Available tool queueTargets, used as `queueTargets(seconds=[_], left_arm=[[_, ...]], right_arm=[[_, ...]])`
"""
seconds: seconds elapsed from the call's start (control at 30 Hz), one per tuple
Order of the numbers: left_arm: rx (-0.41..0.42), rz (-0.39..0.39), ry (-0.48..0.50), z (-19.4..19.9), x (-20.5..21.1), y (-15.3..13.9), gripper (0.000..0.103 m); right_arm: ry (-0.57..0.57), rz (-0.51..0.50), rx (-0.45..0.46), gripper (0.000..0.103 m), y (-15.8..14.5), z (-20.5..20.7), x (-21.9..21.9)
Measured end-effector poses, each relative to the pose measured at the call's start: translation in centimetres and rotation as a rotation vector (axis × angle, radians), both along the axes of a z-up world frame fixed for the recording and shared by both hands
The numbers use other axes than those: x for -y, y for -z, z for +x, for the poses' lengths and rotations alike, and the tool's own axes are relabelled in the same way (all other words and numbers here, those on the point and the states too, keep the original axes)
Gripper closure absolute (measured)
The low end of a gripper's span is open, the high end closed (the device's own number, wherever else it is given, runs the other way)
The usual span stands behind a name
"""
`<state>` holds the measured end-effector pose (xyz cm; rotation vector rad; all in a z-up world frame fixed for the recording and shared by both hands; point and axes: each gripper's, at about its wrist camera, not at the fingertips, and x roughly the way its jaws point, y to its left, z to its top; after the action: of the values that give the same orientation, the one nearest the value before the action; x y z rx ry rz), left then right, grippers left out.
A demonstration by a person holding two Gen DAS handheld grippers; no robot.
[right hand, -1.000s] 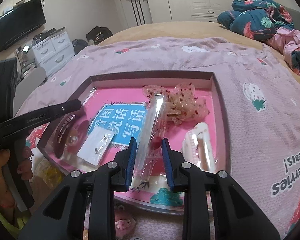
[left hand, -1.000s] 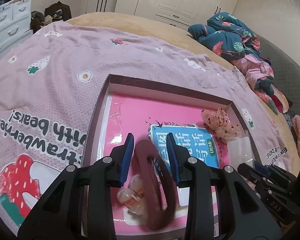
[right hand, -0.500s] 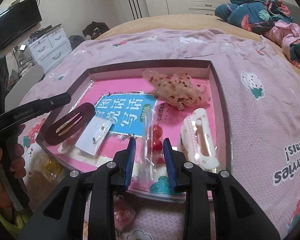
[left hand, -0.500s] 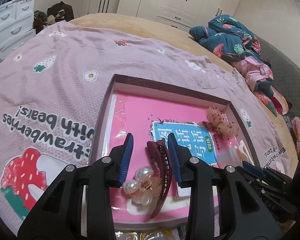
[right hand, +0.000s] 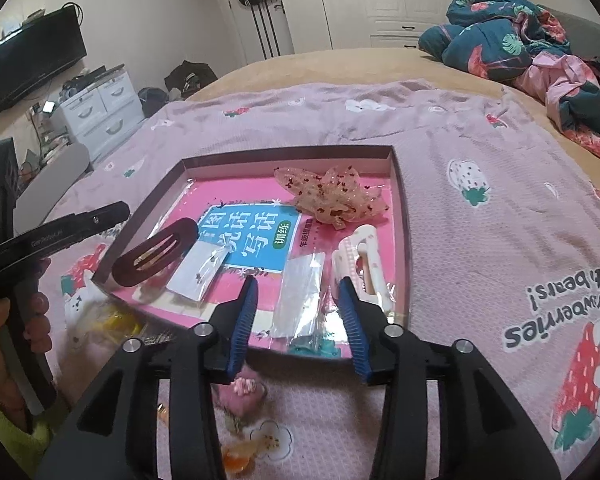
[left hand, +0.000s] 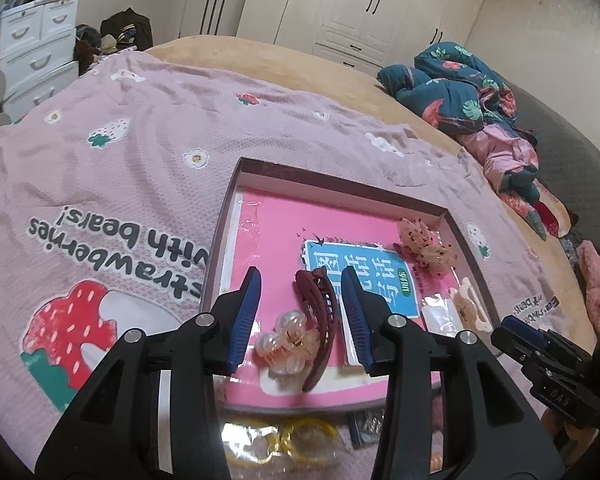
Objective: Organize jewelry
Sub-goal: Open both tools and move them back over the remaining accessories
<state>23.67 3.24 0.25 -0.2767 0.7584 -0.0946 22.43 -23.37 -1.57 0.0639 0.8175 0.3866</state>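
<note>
A shallow box (left hand: 236,184) (right hand: 400,184) with a pink booklet inside lies on the bedspread. In it lie a dark red hair clip (left hand: 320,320) (right hand: 152,254), a pearl clip (left hand: 286,340), a peach speckled bow (left hand: 426,248) (right hand: 332,194), a white claw clip (right hand: 364,256) and a clear packet (right hand: 300,294). My left gripper (left hand: 300,312) is open and empty, its jaws either side of the red clip but above it. My right gripper (right hand: 296,316) is open and empty over the clear packet.
Outside the box's near edge lie yellow rings (left hand: 284,436) (right hand: 116,320), a pink flower piece (right hand: 244,390) and an orange bit (right hand: 236,454). Rumpled bedding (left hand: 472,92) sits at the back right. White drawers (right hand: 100,116) stand beyond the bed.
Both grippers have opened and pulled back toward the near edge. The left one has let go of the dark red clip, the right one the clear packet; both now lie in the box.
</note>
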Motion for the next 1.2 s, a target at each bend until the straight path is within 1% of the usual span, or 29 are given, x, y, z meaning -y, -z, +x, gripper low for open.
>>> queueTargets(seconds=[0.1, 0.13, 0.17, 0.2, 0.3, 0.37, 0.5, 0.57, 0.67, 0.87, 1.2], left_arm=[[0.006, -0.002, 0.001, -0.8, -0.1, -0.4, 0.069], [0.010, 0.001, 0.000, -1.1, 0.0, -0.7, 0.066], [0.014, 0.003, -0.001, -1.4, 0.1, -0.8, 0.063], [0.016, 0.004, 0.002, -1.6, 0.2, -1.0, 0.062], [0.021, 0.014, 0.003, -2.3, 0.3, -1.4, 0.061], [0.023, 0.021, 0.005, -3.0, 0.4, -1.7, 0.055], [0.021, 0.033, 0.008, -4.1, 0.6, -1.9, 0.052], [0.022, 0.042, 0.007, -4.7, 0.5, -2.1, 0.047], [0.019, 0.060, 0.010, -5.7, 0.6, -2.2, 0.046], [0.020, 0.095, 0.016, -7.5, 0.9, -2.4, 0.041], [0.024, 0.120, 0.008, -10.0, 0.6, -2.8, 0.035]], right_arm=[[0.000, 0.000, 0.012, 0.055, -0.6, -0.7, 0.4], [-0.001, 0.001, 0.016, 0.054, -0.8, -0.8, 0.4], [-0.001, 0.002, 0.020, 0.051, -0.9, -1.0, 0.5], [-0.001, 0.005, 0.027, 0.048, -1.2, -1.4, 0.6], [-0.003, 0.014, 0.039, 0.044, -1.8, -2.1, 0.8], [-0.006, 0.014, 0.047, 0.041, -2.2, -2.4, 0.8], [-0.014, 0.018, 0.061, 0.035, -2.9, -3.4, 0.8], [-0.019, 0.021, 0.065, 0.034, -3.1, -3.8, 0.8], [-0.026, 0.025, 0.072, 0.029, -3.5, -4.6, 0.7], [-0.043, 0.027, 0.081, 0.027, -4.0, -6.0, 0.5], [-0.068, 0.026, 0.086, 0.027, -4.2, -7.9, 0.1]])
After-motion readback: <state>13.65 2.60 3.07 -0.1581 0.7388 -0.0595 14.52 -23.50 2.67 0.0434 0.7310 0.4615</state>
